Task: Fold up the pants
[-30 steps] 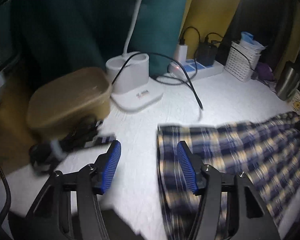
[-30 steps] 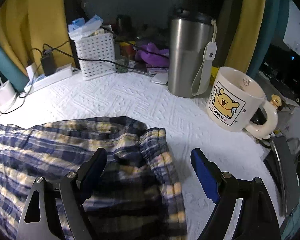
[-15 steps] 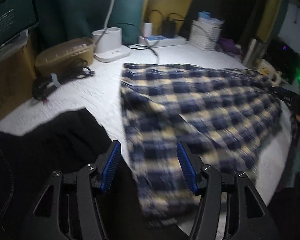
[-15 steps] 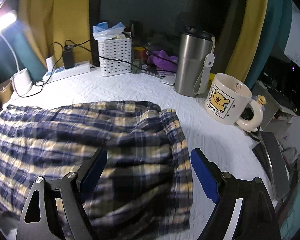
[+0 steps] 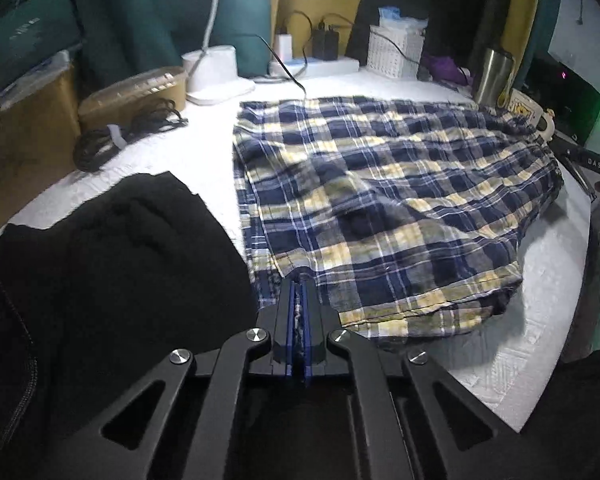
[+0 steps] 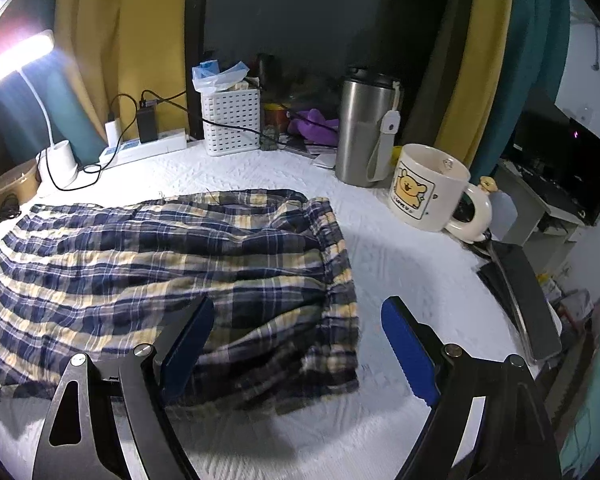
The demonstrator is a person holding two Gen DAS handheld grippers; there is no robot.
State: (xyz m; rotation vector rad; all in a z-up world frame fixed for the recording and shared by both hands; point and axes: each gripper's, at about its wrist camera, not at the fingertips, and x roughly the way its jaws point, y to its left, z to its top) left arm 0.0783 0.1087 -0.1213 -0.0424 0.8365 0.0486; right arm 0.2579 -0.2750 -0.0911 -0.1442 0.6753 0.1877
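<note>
In the left wrist view, the left gripper (image 5: 299,292) is pinching the near edge of the plaid pants (image 5: 380,200). Its 2 blue pads have just been closing, and now they are squeezing a bit of the cloth between them. The pants are lying spread out on the white table cover (image 5: 540,320), with a puffy bump in the middle. A black cloth (image 5: 120,260) is sitting just beside the pants on the left. Farther back, a tan box (image 5: 136,92) and a bundle of black cords (image 5: 120,132) are resting near the white lamp base (image 5: 216,76). A white basket (image 5: 396,54) and a power strip (image 5: 320,66) are standing at the back.

In the right wrist view, the right gripper (image 6: 296,344) is standing wide open and holding nothing. It is hanging over the near right corner of the pants (image 6: 160,264). Its left finger is over the cloth and its right finger is over the bare cover. A steel tumbler (image 6: 364,128) and a white mug (image 6: 428,188) with a yellow bear are standing near each other, well apart from the pants. A lamp (image 6: 16,56) is shining at the top left.
</note>
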